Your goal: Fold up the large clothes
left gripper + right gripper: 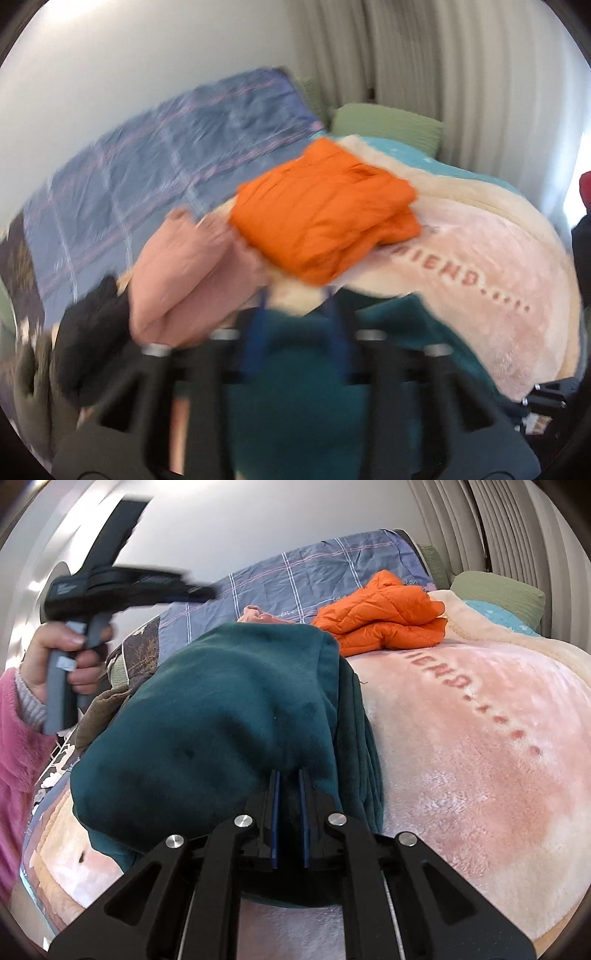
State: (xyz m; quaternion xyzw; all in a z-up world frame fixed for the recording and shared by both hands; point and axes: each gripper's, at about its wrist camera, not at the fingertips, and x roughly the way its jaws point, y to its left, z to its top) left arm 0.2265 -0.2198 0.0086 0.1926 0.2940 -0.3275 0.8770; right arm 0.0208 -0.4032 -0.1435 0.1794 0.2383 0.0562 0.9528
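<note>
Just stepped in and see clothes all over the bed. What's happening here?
A person is folding clothes on a bed. The right hand-held gripper is shut on the dark teal fleece garment, which lies bunched on the pink blanket. The left hand-held gripper is raised in the air, holding nothing. An orange jacket lies already folded farther back.

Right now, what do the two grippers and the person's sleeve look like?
Both grippers, the right gripper and the left gripper, have black linkage arms with silver pivot bolts and thin blue finger pads. The left tool has a grey handle. The person wears a fuzzy pink sleeve over a pale ribbed cuff.
</note>
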